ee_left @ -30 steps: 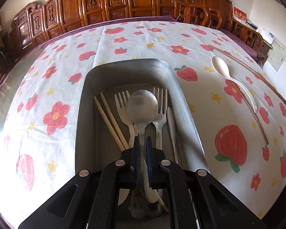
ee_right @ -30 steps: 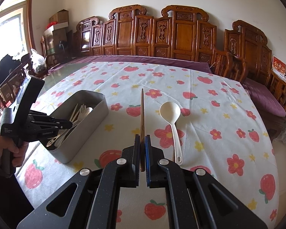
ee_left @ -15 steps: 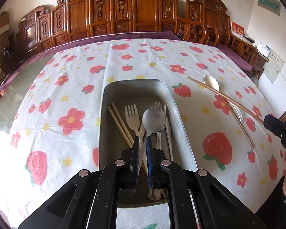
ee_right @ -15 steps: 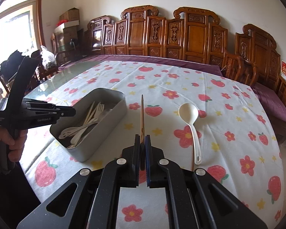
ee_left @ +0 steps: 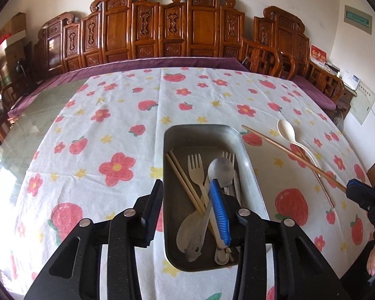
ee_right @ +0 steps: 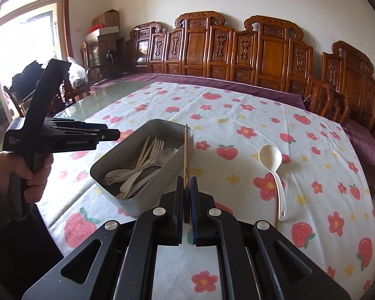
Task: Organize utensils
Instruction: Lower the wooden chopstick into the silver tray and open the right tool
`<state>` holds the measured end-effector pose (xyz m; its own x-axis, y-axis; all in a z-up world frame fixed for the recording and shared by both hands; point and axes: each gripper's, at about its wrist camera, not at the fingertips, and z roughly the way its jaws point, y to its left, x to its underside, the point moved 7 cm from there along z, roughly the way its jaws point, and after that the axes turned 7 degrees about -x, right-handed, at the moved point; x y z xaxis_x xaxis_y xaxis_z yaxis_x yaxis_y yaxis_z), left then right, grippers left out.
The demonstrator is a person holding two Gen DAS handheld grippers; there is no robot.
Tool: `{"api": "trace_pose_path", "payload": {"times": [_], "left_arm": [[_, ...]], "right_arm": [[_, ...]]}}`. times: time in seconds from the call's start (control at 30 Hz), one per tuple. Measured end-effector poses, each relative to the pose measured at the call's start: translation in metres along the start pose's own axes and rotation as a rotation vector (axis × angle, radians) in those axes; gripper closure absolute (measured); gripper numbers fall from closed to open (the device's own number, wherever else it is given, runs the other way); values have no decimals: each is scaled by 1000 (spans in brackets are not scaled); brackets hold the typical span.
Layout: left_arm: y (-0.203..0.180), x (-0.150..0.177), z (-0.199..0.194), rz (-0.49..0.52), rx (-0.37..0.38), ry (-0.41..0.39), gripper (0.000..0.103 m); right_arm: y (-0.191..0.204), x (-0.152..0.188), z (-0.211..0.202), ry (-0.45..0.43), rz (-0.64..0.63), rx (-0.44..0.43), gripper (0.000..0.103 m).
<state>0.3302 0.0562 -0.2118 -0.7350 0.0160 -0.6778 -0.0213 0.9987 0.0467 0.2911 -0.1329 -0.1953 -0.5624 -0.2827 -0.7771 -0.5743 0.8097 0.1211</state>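
The desk (ee_left: 112, 115) fills the scene, spread with a white cloth (ee_right: 250, 125) printed in red flowers and strawberries, and a row of carved wooden chairs (ee_right: 237, 50) stands along its far side. On the cloth sits the grey metal tray (ee_left: 247, 155), long side running near to far. It holds pale forks (ee_left: 196, 167), a metal spoon (ee_left: 221, 168) lying bowl-up on top of them, a pair of light chopsticks (ee_left: 182, 180) along its left side and another flat utensil at the near end.

The left gripper (ee_left: 187, 207) hangs just above the tray's near end with its jaws spread wide and nothing between them — the blue pad (ee_left: 220, 212) sits over the spoon's handle, the other finger out past the tray's left wall. In the right wrist view, a hand (ee_right: 25, 175) holds that gripper's handle at the left.

The right gripper (ee_right: 186, 200) has its jaws clamped on a brown chopstick (ee_right: 186, 155), which points away from the camera and ends above the tray's right wall, clear of the cloth.

Right of the tray, a white plastic spoon (ee_right: 272, 165) lies on the cloth, bowl far, handle near. A second brown chopstick (ee_left: 322, 185) lies beside its handle.
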Motion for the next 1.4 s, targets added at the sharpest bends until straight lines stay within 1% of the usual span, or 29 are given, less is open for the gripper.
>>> {"api": "trace_pose_path", "payload": {"times": [0.03,0.1,0.17,0.2,0.27,0.33,0.4,0.57,0.67,0.9,1.0,1.07,1.13,1.33,1.4], "left_arm": [[2,-1,0,-3,-3,-5,58],[10,-4,-2,-17,-15,-17,39],[16,-6,-4,-34,-6,-26,33],[20,-8,-5,-44,-5,-30,28],[27,-10,-6,-57,-17,-39,22],[33,-10,-7,-61,-23,-42,21],[40,-11,-7,-65,-38,-47,17],[56,-12,-8,-70,-81,-60,16],[63,-12,-6,-83,-87,-54,16],[70,-11,-4,-95,-93,-45,16],[70,-11,-4,-94,-95,-44,16],[70,-11,-4,-95,-97,-43,16],[71,-11,-5,-97,-98,-46,16],[70,-11,-5,-94,-99,-47,16],[70,-11,-5,-96,-97,-46,16]], "right_arm": [[3,-2,1,2,-6,-2,97],[9,-5,5,8,-19,-6,97],[15,-8,9,12,-24,-14,97],[19,-9,12,15,-25,-20,97],[25,-12,18,22,-30,-27,97],[33,-13,26,35,-36,-35,97],[40,-15,33,46,-40,-42,97],[52,-18,56,75,-35,-55,97],[56,-21,68,89,-26,-53,97],[57,-22,98,119,-7,-18,97],[58,-19,106,131,10,-25,97],[59,-16,110,139,31,-46,97],[62,-12,114,158,69,-106,96],[71,-3,123,189,106,-172,96],[71,-2,124,191,110,-173,96]]}}
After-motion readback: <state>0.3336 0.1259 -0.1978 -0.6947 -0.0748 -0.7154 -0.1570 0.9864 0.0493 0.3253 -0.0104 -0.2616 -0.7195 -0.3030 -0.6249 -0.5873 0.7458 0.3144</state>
